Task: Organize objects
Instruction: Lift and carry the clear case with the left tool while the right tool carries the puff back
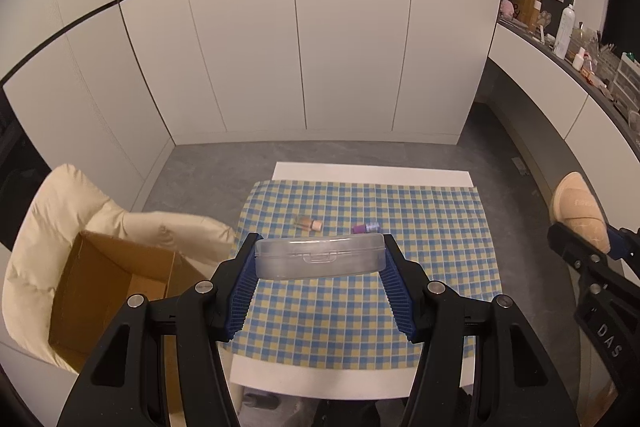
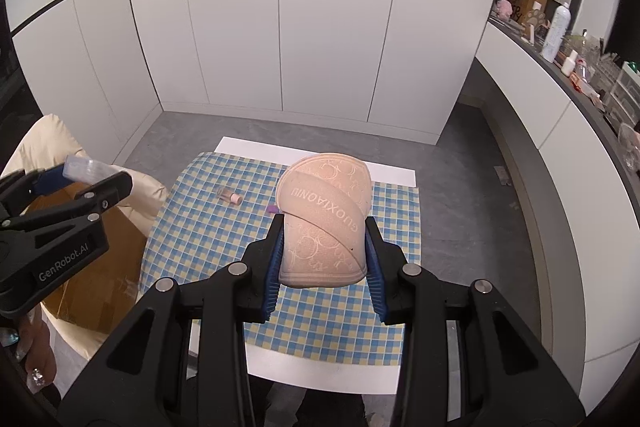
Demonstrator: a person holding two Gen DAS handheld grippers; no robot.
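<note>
I had both loads lifted clear of the worktop [image 1: 372,171], mid-carry by my reading. The left gripper [image 1: 320,259] held the clear plastic case [image 1: 320,255] crosswise, its fingers set fairly narrow with a blue pad pressed on each short end. The right gripper [image 2: 324,259] was clamped on the pink slipper [image 2: 322,223], pads against both sides of the heel end, toe pointing away beyond the fingertips.

Off to the left of the left fingers, below them, an open cardboard box [image 1: 112,291] sat on a cream cushioned chair [image 1: 52,227]. I judged that to be the drop place, so the next move called for swinging the case over the box opening and then spreading the fingers, with the slipper to follow.

Beyond the case on the checked cloth [image 1: 360,307] lay a small pink-capped bottle [image 1: 309,223] and a small purple bottle [image 1: 366,227], near each other but apart. From the right wrist view the slipper hid nearly all of the purple one. The box floor was partly cut off by the left gripper's body, so I couldn't tell what it held. The shelf clutter at far right was too small to name.
</note>
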